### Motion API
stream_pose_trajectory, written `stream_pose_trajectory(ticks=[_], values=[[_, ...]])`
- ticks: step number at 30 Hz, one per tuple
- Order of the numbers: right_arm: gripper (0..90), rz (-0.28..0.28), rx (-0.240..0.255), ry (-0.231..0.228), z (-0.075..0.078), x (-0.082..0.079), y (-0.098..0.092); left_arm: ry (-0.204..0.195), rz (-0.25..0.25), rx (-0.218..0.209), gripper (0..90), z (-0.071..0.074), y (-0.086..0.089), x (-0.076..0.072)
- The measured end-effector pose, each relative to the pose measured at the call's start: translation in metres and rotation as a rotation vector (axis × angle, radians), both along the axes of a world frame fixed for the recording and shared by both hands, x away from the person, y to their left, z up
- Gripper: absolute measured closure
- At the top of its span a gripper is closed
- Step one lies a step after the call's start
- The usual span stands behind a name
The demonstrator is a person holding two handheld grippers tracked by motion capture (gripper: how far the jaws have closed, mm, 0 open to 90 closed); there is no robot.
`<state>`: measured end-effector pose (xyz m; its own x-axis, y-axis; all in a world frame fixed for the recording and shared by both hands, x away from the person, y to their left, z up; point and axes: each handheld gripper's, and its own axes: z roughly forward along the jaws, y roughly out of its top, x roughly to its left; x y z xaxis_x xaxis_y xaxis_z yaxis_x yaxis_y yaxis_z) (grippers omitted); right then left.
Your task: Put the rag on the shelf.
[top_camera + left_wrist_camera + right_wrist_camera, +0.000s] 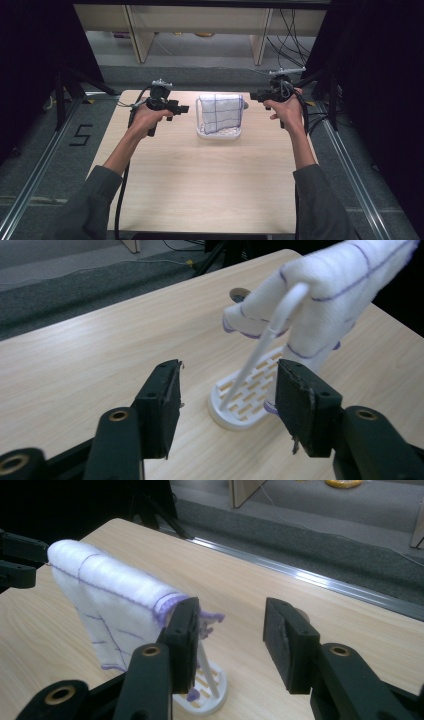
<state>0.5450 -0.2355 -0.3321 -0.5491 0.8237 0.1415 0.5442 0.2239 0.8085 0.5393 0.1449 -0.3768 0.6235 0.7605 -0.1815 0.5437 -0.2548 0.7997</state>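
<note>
In the high view, one white cloth with thin purple grid lines hangs over one white plastic rack with a slotted base, which stands on the light wooden tabletop. The rack lies between the two tools: just off the tips of the left hand-held gripper, and a little off the tips of the right hand-held gripper. Each tool is held in one hand and points inward at the cloth, and neither touches it. Behind both tools the near half of the tabletop is bare wood up to its front edge. A black "5" is marked on the grey floor outside the left hand-held gripper, past the tabletop's left edge.

In the left gripper view, the left hand-held gripper has its two black jaws apart with nothing between the pads. The rack's base lies ahead in the gap, its thin white hoop rising into the draped cloth above the right-hand jaw. Bare wood runs ahead and left to the tabletop's far edge.

In the right gripper view, the right hand-held gripper stands apart too, gripping nothing. The cloth hangs ahead of its left-hand jaw, its purple hem just beside that jaw's tip, and the rack's base shows under it. Ahead and right, open wood reaches a metal rail along the floor.
</note>
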Motion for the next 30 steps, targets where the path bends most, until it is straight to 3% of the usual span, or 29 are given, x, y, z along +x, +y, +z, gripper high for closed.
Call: stream_pose_trajectory(ticks=[9, 11, 13, 19, 22, 24, 26, 30], values=[[55.8, 0.019, -0.01, -0.02, -0.006, -0.012, 0.0, 0.012, -0.015, -0.004, 39.0, -0.005, 0.001, -0.012], [55.3, 0.015, 0.007, -0.006, -0.007, -0.015, 0.001, 0.01, -0.003, -0.024, 37.5, -0.006, 0.0, -0.014], [54.6, 0.013, 0.006, -0.009, -0.008, -0.016, 0.0, 0.004, -0.009, -0.015, 37.2, -0.007, 0.002, -0.017], [52.2, 0.004, -0.011, -0.01, -0.018, -0.029, -0.002, -0.004, -0.009, -0.038, 33.2, -0.013, 0.004, -0.034], [52.2, 0.015, 0.017, -0.02, -0.023, -0.033, -0.003, -0.01, -0.016, -0.05, 33.2, -0.014, 0.004, -0.04], [51.7, 0.006, 0.044, -0.002, -0.028, -0.041, -0.004, -0.014, -0.016, -0.063, 32.0, -0.016, 0.002, -0.045], [51.2, 0.017, 0.041, -0.022, -0.033, -0.044, -0.006, -0.007, -0.035, -0.064, 31.5, -0.019, 0.001, -0.051], [49.8, 0.014, 0.058, -0.014, -0.04, -0.052, -0.006, -0.001, -0.042, -0.07, 30.4, -0.024, -0.001, -0.06]])
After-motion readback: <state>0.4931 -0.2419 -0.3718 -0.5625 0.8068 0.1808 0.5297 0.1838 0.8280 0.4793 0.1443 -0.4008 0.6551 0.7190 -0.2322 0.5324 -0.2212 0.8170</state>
